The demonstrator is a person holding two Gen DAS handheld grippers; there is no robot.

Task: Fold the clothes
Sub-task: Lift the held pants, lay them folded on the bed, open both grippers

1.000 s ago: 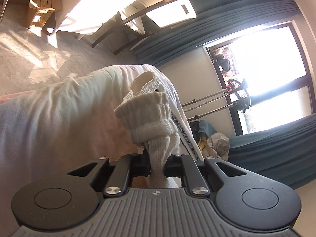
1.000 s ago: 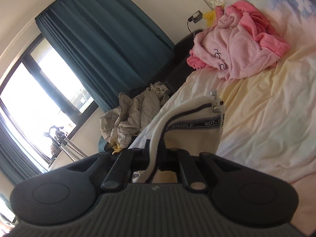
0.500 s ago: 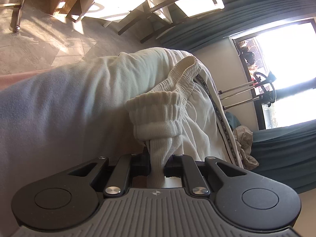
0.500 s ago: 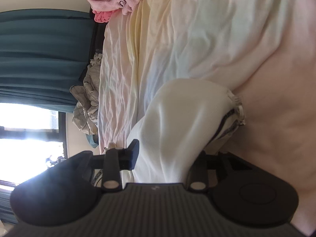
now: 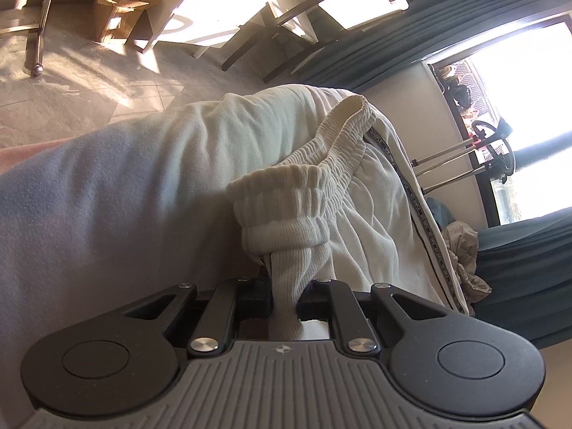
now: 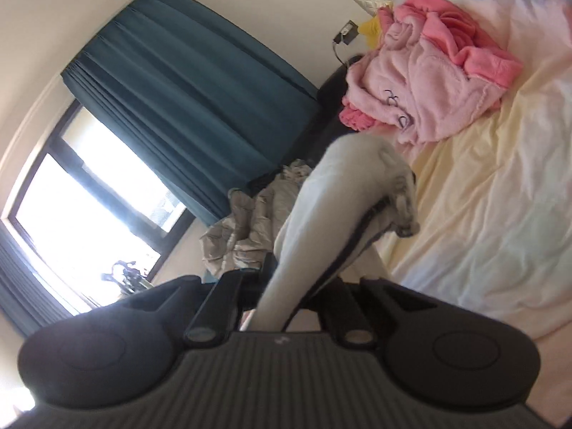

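Cream sweatpants [image 5: 150, 178] with a lettered dark side stripe [image 5: 425, 221] fill the left wrist view, their elastic waistband [image 5: 343, 136] bunched in the middle. My left gripper [image 5: 284, 295] is shut on the ribbed cuff [image 5: 286, 236] of a trouser leg. In the right wrist view my right gripper [image 6: 286, 296] is shut on another part of the same sweatpants [image 6: 321, 207], which rise from the jaws and droop over, striped edge hanging above the bed sheet [image 6: 482, 221].
A pink fleece garment [image 6: 429, 85] is heaped at the head of the bed. A crumpled beige cloth pile [image 6: 250, 228] lies by the teal curtain [image 6: 200, 107] and window. Beyond the bed are a tiled floor [image 5: 71, 82], chairs [image 5: 286, 32] and a cardboard box [image 5: 118, 14].
The right gripper, open around the white cloth half a second ago, has shut on it and swung back up toward the curtain and pink pile. The left grip on the cuff is unchanged.
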